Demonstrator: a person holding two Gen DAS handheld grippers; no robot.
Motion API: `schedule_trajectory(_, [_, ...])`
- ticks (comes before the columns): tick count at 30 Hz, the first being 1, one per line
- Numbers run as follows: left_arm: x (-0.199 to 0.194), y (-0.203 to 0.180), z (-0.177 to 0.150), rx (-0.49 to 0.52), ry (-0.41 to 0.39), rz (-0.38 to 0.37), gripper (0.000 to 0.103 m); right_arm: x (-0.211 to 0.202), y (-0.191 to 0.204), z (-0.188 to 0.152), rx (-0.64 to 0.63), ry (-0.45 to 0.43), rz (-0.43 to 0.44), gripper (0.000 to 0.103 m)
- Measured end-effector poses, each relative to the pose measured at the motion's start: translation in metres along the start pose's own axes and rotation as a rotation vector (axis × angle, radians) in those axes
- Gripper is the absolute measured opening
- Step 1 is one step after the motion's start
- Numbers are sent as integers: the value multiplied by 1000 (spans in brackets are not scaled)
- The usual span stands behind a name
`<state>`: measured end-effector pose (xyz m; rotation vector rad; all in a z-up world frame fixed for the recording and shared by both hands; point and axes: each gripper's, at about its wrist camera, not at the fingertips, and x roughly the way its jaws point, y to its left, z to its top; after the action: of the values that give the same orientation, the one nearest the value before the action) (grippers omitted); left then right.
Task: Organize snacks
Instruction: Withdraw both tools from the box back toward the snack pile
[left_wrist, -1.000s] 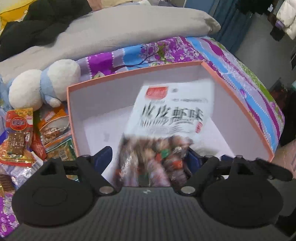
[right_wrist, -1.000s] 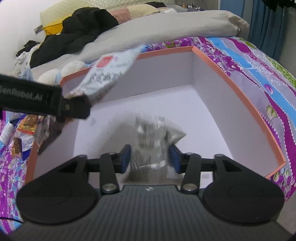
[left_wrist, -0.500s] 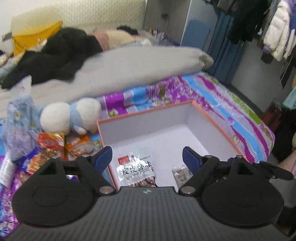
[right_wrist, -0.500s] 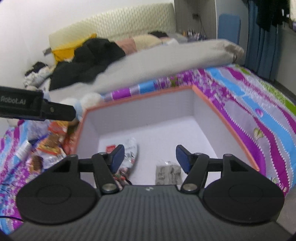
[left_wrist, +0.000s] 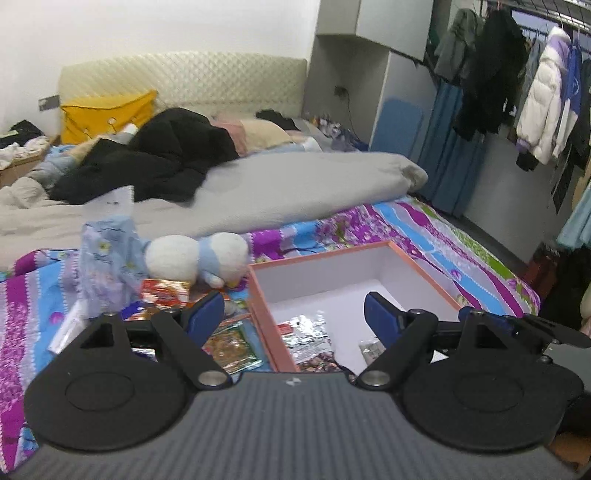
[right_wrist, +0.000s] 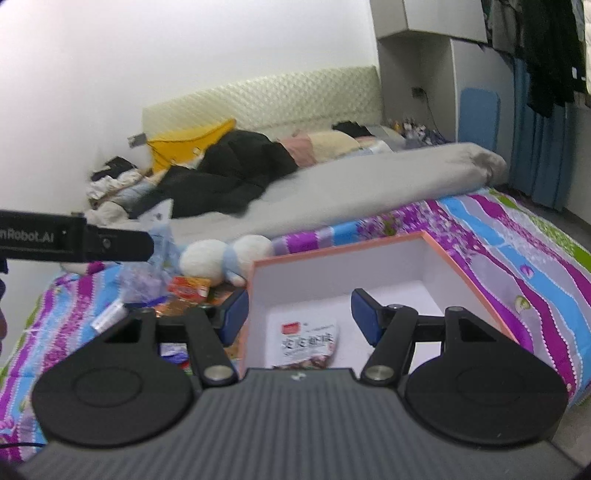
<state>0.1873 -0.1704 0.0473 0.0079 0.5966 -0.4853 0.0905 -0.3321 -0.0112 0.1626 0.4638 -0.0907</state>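
The left gripper (left_wrist: 294, 314) was held above the bed with its jaws spread wide and nothing between them. Ahead of it and slightly to its right lay the box (left_wrist: 417, 266), pink-rimmed and white inside. A snack bag (left_wrist: 308, 338) lay on the box floor just beyond the gripper body, its lower end cut off by that body. A smaller packet (left_wrist: 369, 349) lay right of it, partly hidden behind the right finger.

The right gripper (right_wrist: 299, 314) was also spread wide and empty. In its view the snack bag (right_wrist: 306, 343) lay directly ahead between the fingers, its near end hidden; the smaller packet was not visible. Loose snacks (right_wrist: 184, 291) lay outside the box (right_wrist: 461, 273) to the left, blurred and partly covered by the left finger. A plush toy (right_wrist: 225, 258) rested beyond them. The printed text on the bag could not be read.
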Motion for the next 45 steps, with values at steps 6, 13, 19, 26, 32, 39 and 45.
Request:
schedule_trajectory(6, [-45,29,-23,-31,-33,39,86,-20,31,-7,-26,-39,37,64])
schedule_trajectory(13, [-84,59,-65,-93,-45,85,86,-32,66,-31,-72,-30,116,64])
schedule_trajectory(19, [-103,80,-102,-116,-34,132,86,-42,94,-54,-109,-21,174,64])
schedule_trajectory(26, [-119,96,-138,-137,-31,162,86,-48,112,-84,-126,-9,217,64])
schedule_trajectory(32, [-127,104,-166,-184,-27,166,86,-55,122,-104,-132,13,231,64])
schedule_trajectory(39, [-123,113,-193,-205,-10,186,86,-54,121,-129,-125,59,231,64])
schedule_trajectory(45, [-109,127,-210,-242,17,200,86,-44,125,-144,-168,93,204,64])
